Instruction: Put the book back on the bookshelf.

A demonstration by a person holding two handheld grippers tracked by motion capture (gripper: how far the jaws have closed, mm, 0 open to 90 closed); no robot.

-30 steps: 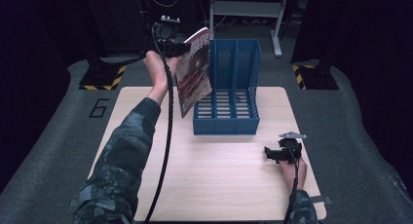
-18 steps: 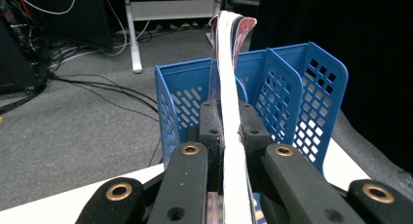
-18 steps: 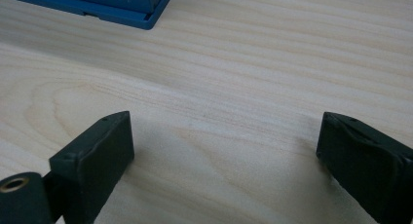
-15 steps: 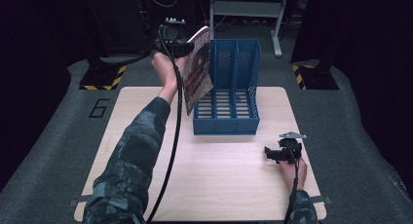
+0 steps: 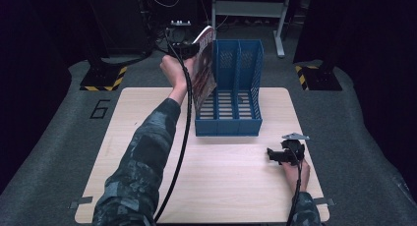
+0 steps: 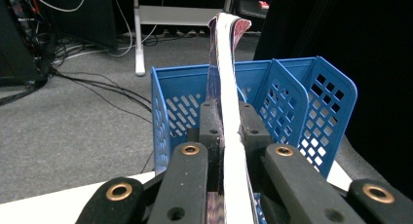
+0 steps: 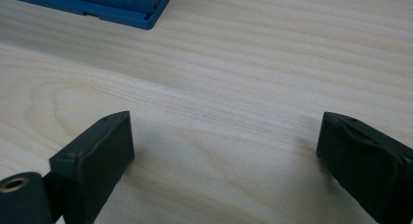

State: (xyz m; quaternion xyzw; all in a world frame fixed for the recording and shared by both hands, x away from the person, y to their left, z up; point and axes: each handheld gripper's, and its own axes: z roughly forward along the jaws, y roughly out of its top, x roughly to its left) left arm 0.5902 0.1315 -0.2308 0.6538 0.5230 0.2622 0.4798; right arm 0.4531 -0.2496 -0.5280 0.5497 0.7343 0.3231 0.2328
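Observation:
A magazine with a reddish cover hangs upright, with my left gripper shut on its top edge. It is over the left wall of the blue file rack, its lower edge at the leftmost slot. In the left gripper view the jaws pinch the magazine's white page edge, with the rack right behind. My right gripper rests on the wooden table right of and in front of the rack, open. In the right gripper view nothing lies between its jaws, and the rack's corner shows at the top.
A person's sleeve reaches across the table's left half, with a black cable trailing along it. Grey carpet surrounds the table. Behind it are a metal frame, floor cables, and striped yellow-black bases.
My left hand has carried the magazine rightward and slightly down, closer over the rack's left slot. The right gripper has stayed where it was.

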